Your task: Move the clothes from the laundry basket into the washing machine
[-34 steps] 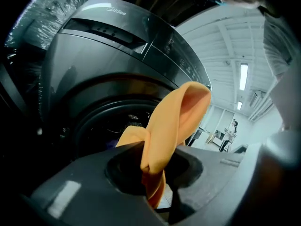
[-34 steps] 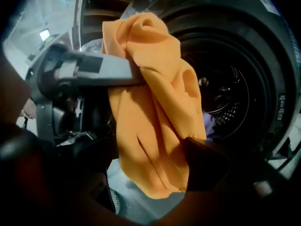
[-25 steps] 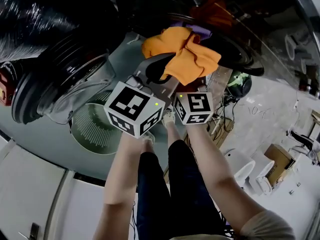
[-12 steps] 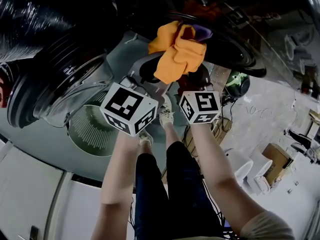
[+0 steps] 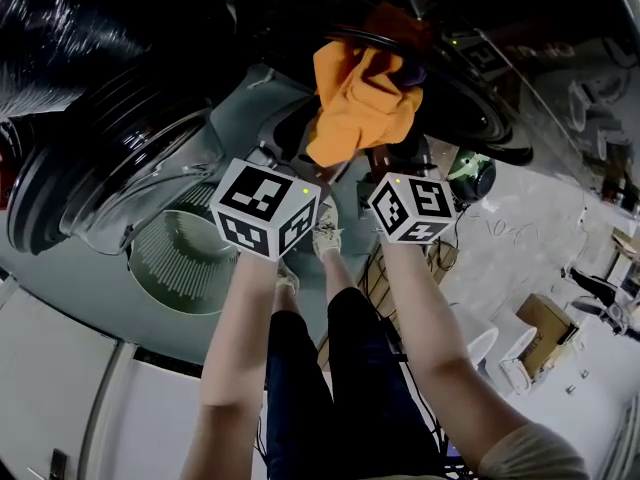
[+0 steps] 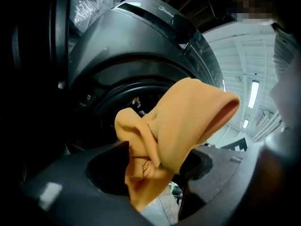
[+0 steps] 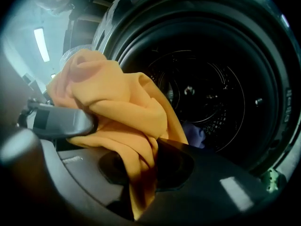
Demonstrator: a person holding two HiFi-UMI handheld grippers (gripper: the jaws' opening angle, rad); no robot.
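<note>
An orange cloth (image 5: 358, 100) hangs bunched right in front of the washing machine's dark drum opening (image 5: 440, 78). Both grippers hold it. My left gripper (image 5: 318, 156) is shut on the cloth's lower folds (image 6: 149, 169). My right gripper (image 5: 392, 154) is shut on another fold (image 7: 137, 169). In the right gripper view the drum opening (image 7: 207, 93) gapes close ahead, with a purple garment (image 7: 194, 133) lying inside it. The left gripper's finger (image 7: 56, 121) shows there, pressed against the cloth.
The machine's round glass door (image 5: 110, 168) stands open at the left. Below it sits a ribbed pale-green laundry basket (image 5: 185, 258). A silver foil duct (image 5: 55, 28) is at upper left. A cardboard box (image 5: 548, 320) and white fixtures lie at the right.
Both grippers have carried the orange cloth up and to the right, closer to the drum opening. The cloth now hangs narrower and more bunched.
</note>
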